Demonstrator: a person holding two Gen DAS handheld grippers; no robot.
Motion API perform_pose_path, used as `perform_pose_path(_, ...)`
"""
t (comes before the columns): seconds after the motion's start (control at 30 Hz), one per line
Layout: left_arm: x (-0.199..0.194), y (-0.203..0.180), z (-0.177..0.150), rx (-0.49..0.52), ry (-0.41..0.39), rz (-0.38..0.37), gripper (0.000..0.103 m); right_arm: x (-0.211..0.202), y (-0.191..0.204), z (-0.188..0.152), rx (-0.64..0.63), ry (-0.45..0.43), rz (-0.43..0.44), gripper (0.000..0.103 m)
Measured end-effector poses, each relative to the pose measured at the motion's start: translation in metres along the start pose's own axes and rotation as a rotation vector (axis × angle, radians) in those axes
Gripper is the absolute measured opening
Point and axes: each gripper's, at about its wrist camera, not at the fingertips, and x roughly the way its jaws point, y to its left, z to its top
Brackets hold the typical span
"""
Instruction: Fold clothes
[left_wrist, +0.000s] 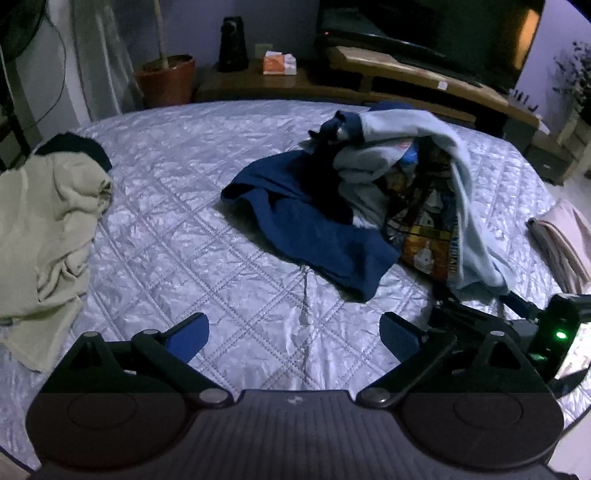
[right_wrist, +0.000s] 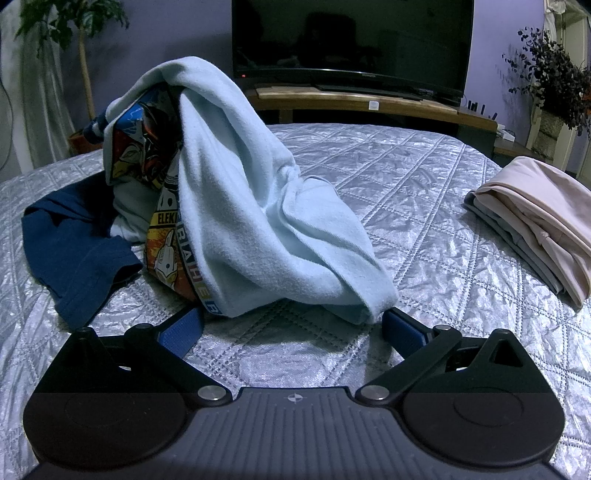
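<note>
A heap of clothes lies mid-bed: a light blue shirt (right_wrist: 258, 206) with a colourful cartoon print (right_wrist: 166, 243) draped over a navy garment (right_wrist: 70, 243). My right gripper (right_wrist: 291, 330) is open just in front of the light blue shirt's hem, holding nothing. In the left wrist view the same light blue shirt (left_wrist: 417, 147) and navy garment (left_wrist: 314, 229) lie ahead. My left gripper (left_wrist: 294, 334) stands open over bare quilt. The right gripper's body (left_wrist: 546, 332) shows at the lower right there.
A silver quilted bedspread (left_wrist: 177, 229) covers the bed. A crumpled cream garment (left_wrist: 48, 229) lies at its left edge. Folded pale pink and grey clothes (right_wrist: 539, 221) are stacked at the right. Behind stand a television (right_wrist: 351, 40) on a wooden stand (right_wrist: 369, 101) and potted plants.
</note>
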Motion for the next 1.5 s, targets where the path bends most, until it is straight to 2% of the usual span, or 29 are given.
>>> perform_pose_path(0.37,-0.020,0.002,0.006,0.023,0.005,-0.008,0.099,0.000,0.000,0.000,0.000,0.000,0.000,0.103)
perform_pose_path(1.5,-0.020,-0.007,0.004,0.049,0.028,-0.023,0.099,0.000,0.000,0.000,0.000,0.000,0.000,0.103)
